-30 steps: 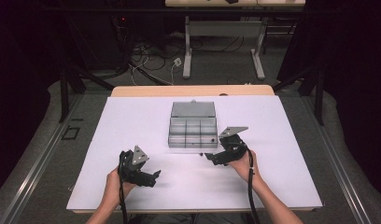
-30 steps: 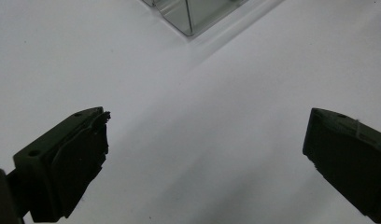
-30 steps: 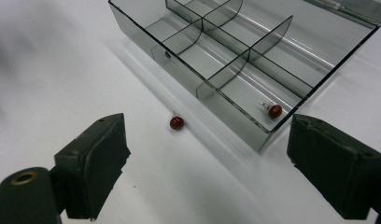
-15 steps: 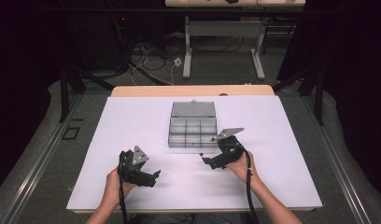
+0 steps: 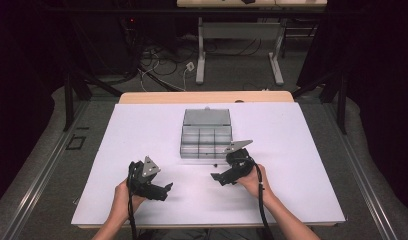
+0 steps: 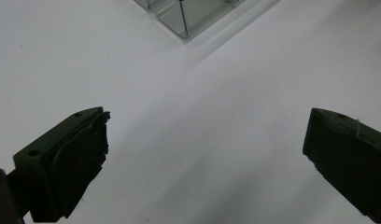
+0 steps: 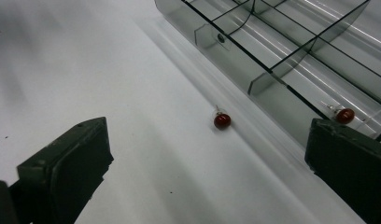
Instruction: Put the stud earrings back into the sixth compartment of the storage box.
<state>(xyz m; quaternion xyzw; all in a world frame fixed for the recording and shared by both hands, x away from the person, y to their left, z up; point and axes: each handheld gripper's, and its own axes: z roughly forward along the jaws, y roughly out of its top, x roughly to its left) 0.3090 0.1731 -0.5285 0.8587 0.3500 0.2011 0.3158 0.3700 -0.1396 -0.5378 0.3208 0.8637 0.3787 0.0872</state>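
left gripper [image 5: 164, 189]: parked on the white table [image 5: 302, 165], jaws spread wide, nothing in them

red earring [image 7: 222, 120]: lying loose on the table, just beside the clear organizer box [image 7: 291, 60], not in a compartment yet

right gripper [image 5: 218, 177]: jaws just opened up, empty, and it has backed off from the box a bit; I'd guess it lines up on that earring next

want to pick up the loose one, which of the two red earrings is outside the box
The red earring lying on the white table just in front of the clear box. The other red earring sits inside a box compartment.
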